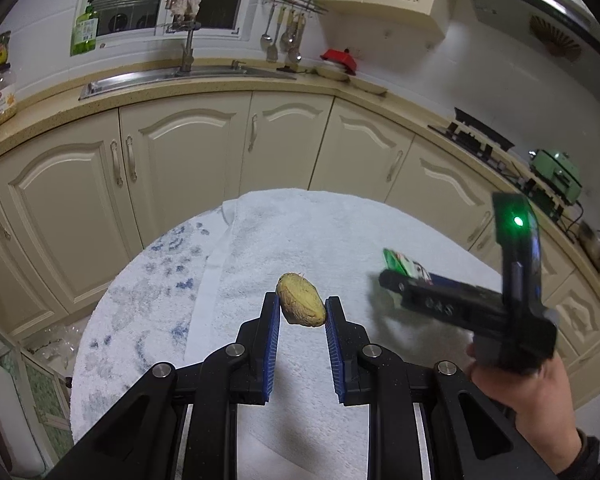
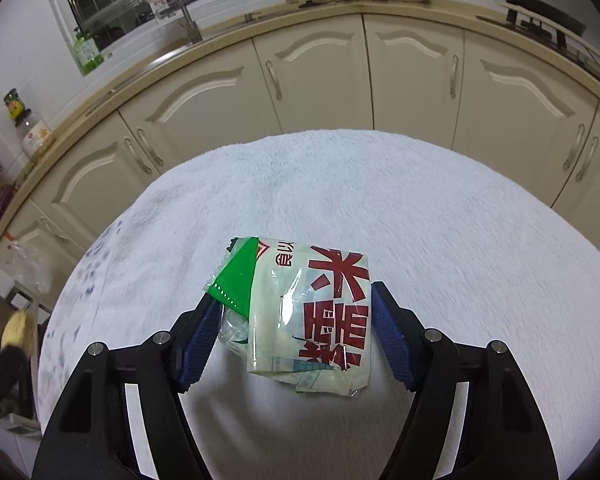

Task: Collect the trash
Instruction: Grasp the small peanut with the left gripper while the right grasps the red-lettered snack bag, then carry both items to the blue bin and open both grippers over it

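My left gripper [image 1: 302,309] is shut on a yellowish-brown fruit pit or peel scrap [image 1: 301,300], held above the white towel [image 1: 260,240] on the round table. My right gripper [image 2: 292,308] is shut on a crumpled clear plastic wrapper [image 2: 308,312] with red characters and a green corner, held just above the towel [image 2: 420,208]. In the left wrist view the right gripper [image 1: 392,276] shows at the right, blurred, with the wrapper [image 1: 404,264] at its tip. In the right wrist view the scrap [image 2: 16,332] shows blurred at the far left edge.
Cream kitchen cabinets [image 1: 180,160] curve behind the table, with a sink [image 1: 172,78] and counter above. A stove [image 1: 476,132] and green appliance [image 1: 556,172] sit on the right counter. Clear plastic [image 1: 56,348] lies on the floor left of the table.
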Demonstrator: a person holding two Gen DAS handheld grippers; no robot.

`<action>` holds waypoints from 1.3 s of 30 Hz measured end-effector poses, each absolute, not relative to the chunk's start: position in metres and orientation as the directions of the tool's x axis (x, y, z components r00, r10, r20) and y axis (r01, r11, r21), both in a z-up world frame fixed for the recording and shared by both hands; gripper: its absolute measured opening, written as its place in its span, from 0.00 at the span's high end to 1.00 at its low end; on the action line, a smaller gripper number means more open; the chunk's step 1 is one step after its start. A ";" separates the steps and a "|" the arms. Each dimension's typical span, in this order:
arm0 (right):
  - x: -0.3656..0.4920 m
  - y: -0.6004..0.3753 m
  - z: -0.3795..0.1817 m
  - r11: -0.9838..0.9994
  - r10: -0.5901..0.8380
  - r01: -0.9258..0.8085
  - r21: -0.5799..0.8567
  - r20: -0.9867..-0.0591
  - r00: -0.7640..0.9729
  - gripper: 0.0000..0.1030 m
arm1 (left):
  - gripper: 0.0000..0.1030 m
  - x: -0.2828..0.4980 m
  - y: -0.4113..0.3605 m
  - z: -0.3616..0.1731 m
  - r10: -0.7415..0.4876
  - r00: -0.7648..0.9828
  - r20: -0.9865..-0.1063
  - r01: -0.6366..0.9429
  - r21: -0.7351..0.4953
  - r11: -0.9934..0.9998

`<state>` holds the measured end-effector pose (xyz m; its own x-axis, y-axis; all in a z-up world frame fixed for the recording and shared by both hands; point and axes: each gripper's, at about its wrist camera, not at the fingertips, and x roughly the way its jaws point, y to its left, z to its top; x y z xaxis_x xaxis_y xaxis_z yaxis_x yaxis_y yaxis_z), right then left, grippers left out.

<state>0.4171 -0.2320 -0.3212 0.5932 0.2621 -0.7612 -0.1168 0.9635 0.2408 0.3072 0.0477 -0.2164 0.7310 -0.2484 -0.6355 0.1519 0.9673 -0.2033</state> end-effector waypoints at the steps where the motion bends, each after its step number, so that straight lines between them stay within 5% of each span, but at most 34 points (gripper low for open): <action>1: 0.407 -0.238 -0.316 0.960 0.272 -0.117 0.254 -0.753 0.599 0.29 | 0.82 0.303 0.044 -0.213 -0.253 0.733 -0.631 0.160 -0.201 0.966; 20: 0.246 -0.360 -0.218 0.920 0.294 -0.072 0.385 -0.559 0.775 0.29 | 0.82 0.195 -0.043 -0.153 -0.365 0.767 -0.527 0.346 -0.139 0.928; 39: 0.137 -0.493 -0.187 0.896 0.053 0.163 0.413 -0.463 0.885 0.29 | 0.82 0.129 -0.163 -0.128 -0.571 0.670 -0.474 0.604 -0.100 0.791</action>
